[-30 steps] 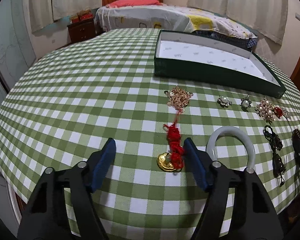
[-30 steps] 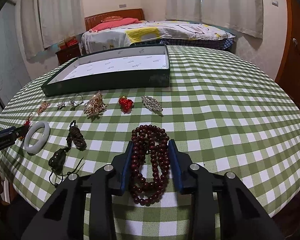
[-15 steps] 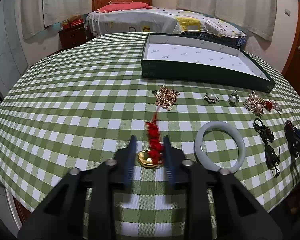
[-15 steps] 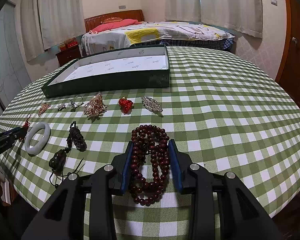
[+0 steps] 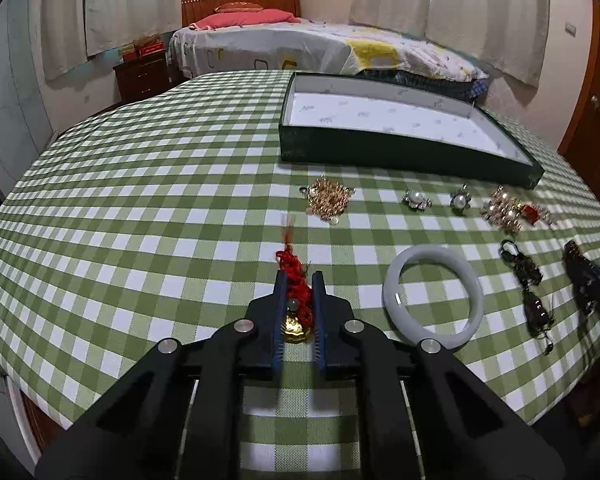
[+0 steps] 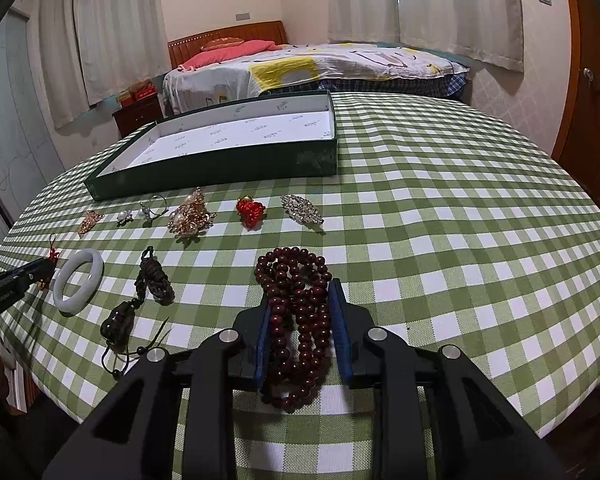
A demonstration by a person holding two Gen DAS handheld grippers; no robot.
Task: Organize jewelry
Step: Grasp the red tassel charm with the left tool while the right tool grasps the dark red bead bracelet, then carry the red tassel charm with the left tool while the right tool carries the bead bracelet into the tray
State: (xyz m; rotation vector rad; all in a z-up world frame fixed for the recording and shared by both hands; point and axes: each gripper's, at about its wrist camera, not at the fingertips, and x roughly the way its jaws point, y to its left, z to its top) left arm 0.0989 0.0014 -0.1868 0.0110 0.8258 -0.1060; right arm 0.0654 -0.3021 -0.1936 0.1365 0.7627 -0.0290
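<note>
Tablecloth (image 5: 140,240); red charm (image 5: 296,292) between hand-held gripper (image 5: 298,280)

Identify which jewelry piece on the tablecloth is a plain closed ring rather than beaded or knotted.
The white jade bangle, lying flat just right of the left tongs: one smooth, unadorned hoop.

A surface (image 5: 140,208) under green-and-white checked cloth fills the view, with a bed (image 5: 320,46) carrying a pink pillow (image 5: 240,20) at twelve o'clock, a wooden nightstand (image 5: 142,76) at ten, pale curtains (image 5: 480,12) at one and a wooden door (image 6: 592,92) at three.
</note>
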